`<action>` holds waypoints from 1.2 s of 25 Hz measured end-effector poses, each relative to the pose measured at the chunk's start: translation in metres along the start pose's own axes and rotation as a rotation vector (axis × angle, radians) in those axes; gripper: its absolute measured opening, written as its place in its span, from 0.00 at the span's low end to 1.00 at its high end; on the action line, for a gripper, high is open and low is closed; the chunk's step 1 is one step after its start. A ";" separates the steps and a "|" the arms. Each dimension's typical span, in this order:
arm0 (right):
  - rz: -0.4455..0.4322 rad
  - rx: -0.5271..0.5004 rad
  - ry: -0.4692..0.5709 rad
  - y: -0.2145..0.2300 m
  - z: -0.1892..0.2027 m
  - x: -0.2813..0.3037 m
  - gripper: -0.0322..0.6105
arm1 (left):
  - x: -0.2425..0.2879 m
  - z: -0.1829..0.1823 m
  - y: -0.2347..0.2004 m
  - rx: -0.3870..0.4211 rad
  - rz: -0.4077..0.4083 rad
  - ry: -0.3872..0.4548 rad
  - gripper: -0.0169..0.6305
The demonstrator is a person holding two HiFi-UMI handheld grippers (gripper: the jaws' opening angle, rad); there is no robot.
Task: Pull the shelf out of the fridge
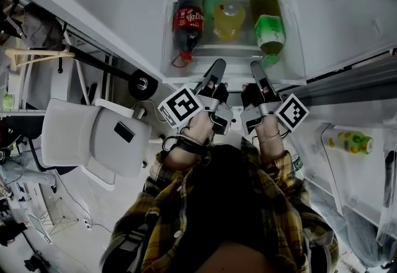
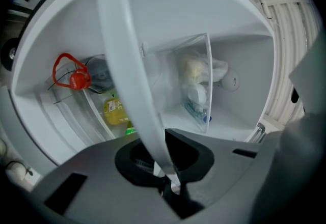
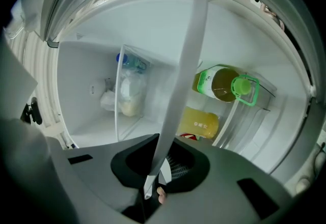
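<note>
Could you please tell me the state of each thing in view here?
Fridge, door open.
Shelf, in the fridge, front edge gripped.
Left gripper, shut on shelf edge.
Right gripper, shut on shelf edge.
Cola bottle, capped, lying down.
Green-capped bottle, lying down.

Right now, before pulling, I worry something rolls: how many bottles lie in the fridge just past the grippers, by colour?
Dark cola bottle, red cap: 1
Yellow bottle: 1
Green-capped bottle: 1
Total: 3
Greenish shape behind them: unclear.
</note>
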State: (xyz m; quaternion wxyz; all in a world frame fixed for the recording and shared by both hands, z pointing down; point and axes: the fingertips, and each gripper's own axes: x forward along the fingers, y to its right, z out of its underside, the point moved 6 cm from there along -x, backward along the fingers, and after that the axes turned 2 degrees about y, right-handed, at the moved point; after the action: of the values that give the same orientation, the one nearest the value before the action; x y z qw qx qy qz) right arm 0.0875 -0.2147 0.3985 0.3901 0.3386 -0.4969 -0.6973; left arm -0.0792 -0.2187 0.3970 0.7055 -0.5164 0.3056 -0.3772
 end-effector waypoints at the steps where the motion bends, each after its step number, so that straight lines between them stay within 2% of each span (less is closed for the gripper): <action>1: 0.000 0.002 -0.001 -0.001 0.001 -0.002 0.11 | -0.002 0.001 0.001 0.000 0.001 0.000 0.08; 25: -0.021 0.010 0.018 -0.011 0.019 -0.038 0.11 | -0.038 0.020 0.010 0.007 0.042 -0.010 0.09; 30: -0.018 0.010 0.028 -0.011 0.020 -0.039 0.12 | -0.039 0.020 0.010 -0.021 0.051 -0.010 0.09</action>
State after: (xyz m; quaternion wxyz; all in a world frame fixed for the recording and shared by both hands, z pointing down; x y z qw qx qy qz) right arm 0.0859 -0.1696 0.3969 0.3892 0.3548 -0.4917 -0.6934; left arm -0.0806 -0.1739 0.3947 0.7111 -0.5175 0.3192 -0.3531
